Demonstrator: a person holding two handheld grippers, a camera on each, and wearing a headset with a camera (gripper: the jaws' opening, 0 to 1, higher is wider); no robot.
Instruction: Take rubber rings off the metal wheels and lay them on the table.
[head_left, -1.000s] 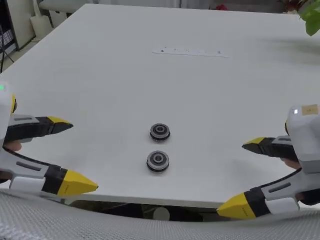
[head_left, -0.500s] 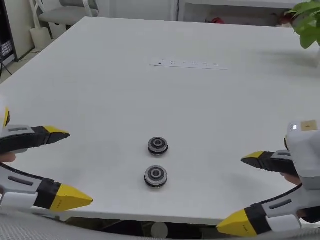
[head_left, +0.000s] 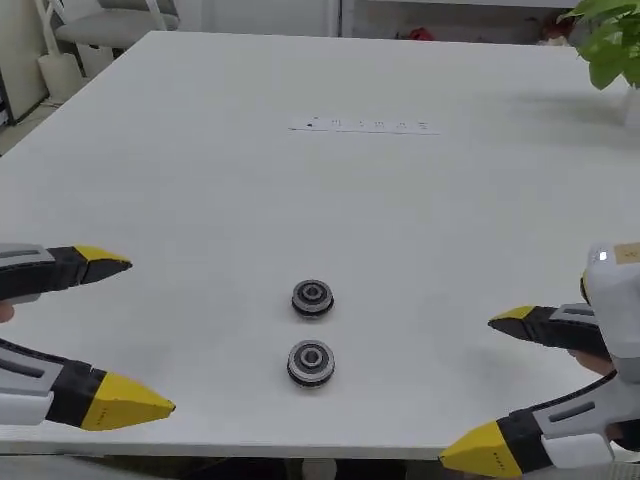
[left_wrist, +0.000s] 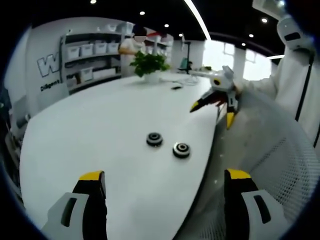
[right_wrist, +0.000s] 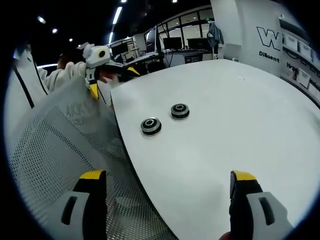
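Two small metal wheels with black rubber rings lie flat on the white table (head_left: 300, 190): the far wheel (head_left: 312, 298) and the near wheel (head_left: 311, 362), close to the front edge. They also lie side by side in the left gripper view (left_wrist: 154, 139) (left_wrist: 181, 150) and in the right gripper view (right_wrist: 180, 111) (right_wrist: 151, 126). My left gripper (head_left: 115, 335) is open at the table's front left corner, well left of the wheels. My right gripper (head_left: 500, 385) is open at the front right, equally apart from them. Nothing is between either pair of jaws.
A thin white strip (head_left: 363, 126) lies across the far middle of the table. A green plant (head_left: 605, 40) stands at the far right corner. A white chair (head_left: 100, 25) is beyond the far left edge. A mesh chair back (right_wrist: 60, 150) is at the near edge.
The head camera has tilted, so the whole scene has slid down. Both grippers sit a little lower and wider apart in view. The wheels have not moved on the table.
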